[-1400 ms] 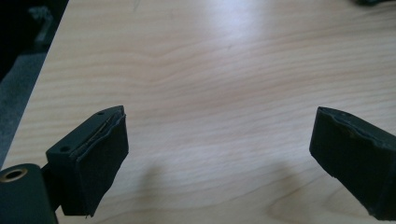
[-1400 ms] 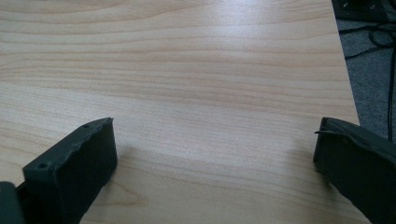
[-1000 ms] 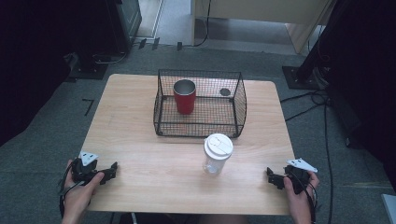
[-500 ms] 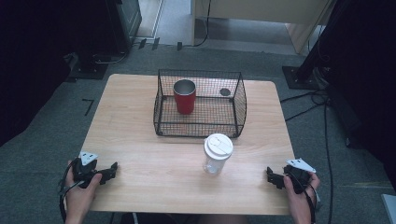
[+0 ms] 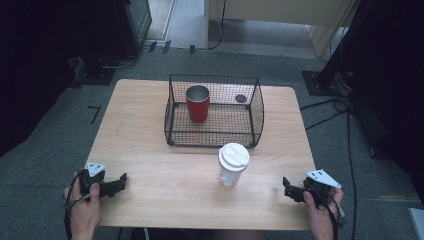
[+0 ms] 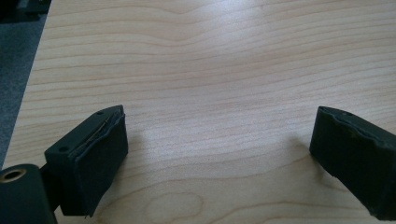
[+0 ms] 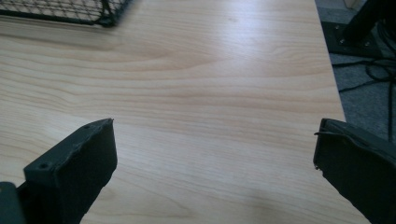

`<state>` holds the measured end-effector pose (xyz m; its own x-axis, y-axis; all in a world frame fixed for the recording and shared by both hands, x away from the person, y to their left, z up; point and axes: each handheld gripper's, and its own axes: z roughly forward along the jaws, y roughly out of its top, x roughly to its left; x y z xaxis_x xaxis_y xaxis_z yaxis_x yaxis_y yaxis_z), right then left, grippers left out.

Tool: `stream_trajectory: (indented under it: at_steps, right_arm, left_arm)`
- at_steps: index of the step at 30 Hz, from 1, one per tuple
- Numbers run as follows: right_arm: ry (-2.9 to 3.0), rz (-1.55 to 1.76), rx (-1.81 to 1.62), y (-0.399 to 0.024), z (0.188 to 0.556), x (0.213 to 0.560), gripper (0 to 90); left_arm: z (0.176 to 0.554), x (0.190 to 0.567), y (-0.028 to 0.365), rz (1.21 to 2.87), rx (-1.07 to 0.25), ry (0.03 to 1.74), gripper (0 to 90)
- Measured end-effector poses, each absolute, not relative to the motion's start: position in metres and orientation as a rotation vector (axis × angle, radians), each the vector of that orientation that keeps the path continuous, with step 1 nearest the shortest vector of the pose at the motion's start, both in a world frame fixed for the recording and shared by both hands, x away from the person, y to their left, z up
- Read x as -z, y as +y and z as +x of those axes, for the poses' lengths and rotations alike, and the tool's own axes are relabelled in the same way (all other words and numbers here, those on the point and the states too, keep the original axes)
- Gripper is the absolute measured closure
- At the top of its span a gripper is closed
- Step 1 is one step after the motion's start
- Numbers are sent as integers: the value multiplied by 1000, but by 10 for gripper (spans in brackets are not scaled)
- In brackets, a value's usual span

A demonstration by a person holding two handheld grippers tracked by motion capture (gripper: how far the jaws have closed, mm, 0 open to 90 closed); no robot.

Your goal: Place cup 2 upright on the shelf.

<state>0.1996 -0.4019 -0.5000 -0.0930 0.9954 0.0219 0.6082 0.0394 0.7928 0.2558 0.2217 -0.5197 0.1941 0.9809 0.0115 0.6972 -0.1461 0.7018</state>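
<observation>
At the near left corner of the wooden surface, the left tongs rest low in the person's left hand, jaws spread wide with nothing between them; the left gripper view shows bare wood grain across the gap. At the near right corner the right tongs sit in the right hand the same way, jaws wide apart and empty, pointing in toward the middle of the surface. Between the two pairs of tongs, a little right of centre and well apart from both, stands a clear plastic cup with a white lid, upright, nearer to the right tongs than to the left. Just beyond the cup is a black wire basket, its near wall close to the cup but not touching it. Inside the basket, toward its left side, a red tumbler stands upright with its mouth open. A small dark round thing lies at the basket's far right; what it is cannot be told.
</observation>
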Motion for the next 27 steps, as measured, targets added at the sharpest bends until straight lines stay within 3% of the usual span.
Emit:
stream_trajectory:
  at_steps: [27]
  right_arm:
    - [1813, 1548, -1071, -343, 185, 478, 0]
  left_arm:
    - [256, 520, 222, 1912, -652, 1562, 42]
